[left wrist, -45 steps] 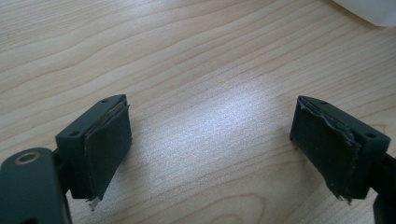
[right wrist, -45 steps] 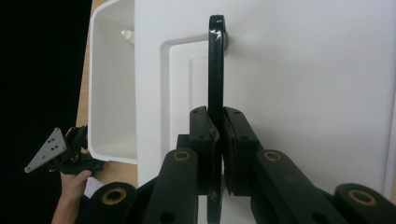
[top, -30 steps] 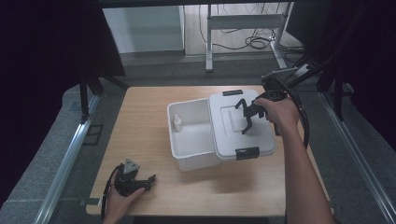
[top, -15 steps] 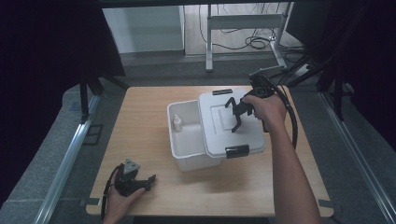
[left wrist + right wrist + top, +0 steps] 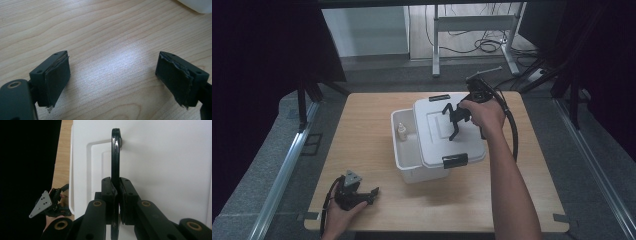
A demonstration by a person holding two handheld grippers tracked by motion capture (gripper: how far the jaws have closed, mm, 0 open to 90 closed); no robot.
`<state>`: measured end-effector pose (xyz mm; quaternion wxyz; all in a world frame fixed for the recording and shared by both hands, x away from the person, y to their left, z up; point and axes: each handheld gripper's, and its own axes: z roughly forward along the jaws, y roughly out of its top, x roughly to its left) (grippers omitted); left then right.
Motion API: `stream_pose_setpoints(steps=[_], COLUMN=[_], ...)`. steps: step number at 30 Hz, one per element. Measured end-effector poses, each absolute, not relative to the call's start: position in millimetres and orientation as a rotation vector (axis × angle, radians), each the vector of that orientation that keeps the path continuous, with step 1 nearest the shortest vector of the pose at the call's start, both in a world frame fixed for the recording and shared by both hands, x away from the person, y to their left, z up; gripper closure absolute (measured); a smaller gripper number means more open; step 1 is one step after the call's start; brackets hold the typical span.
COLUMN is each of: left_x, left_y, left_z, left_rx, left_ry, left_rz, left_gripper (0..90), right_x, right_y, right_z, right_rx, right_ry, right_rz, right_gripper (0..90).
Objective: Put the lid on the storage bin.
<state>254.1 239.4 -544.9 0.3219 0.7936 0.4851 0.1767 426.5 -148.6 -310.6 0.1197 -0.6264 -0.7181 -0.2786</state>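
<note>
Nearest you, your left gripper [image 5: 353,192] rests low on the counter [image 5: 367,145] at its front left corner, its grey three-cornered plate on top. Its fingers [image 5: 56,76] are spread wide, with nothing but bare wood grain between them. Just beyond the right-hand finger, at the top edge of the left gripper view, a corner of the white bin [image 5: 197,4] shows.

Farther out, your right gripper [image 5: 455,122] hangs over the white lid [image 5: 439,140]. Its fingers [image 5: 110,195] are pressed together on the lid's black handle [image 5: 115,157], which stands on edge between them and runs straight ahead of the fingertips to its pivot on the lid. The lid lies skewed across the bin, covering the side under your right hand; a black latch [image 5: 455,160] sits on its near edge and another on its far edge.

To the left of those fingers the bin [image 5: 404,150] is uncovered, and a small pale bottle [image 5: 402,131] stands upright inside it, near the far wall.

Beyond the counter, a metal stand [image 5: 472,30] and loose cables [image 5: 484,46] lie on the floor.
</note>
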Motion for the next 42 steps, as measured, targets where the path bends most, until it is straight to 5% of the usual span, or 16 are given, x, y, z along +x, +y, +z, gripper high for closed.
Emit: stream_pose_setpoints(steps=[42], left_x=[254.3], left_y=[238.5], left_z=[-545.2], left_rx=[2.087], left_ry=[1.261], left_rz=[0.46], left_gripper=[12.2], right_x=[437.9], right_y=[-82.5], right_z=[-323.3], right_rx=[-1.787], right_ry=[-2.105], right_rz=[-0.797], right_gripper=[83.3])
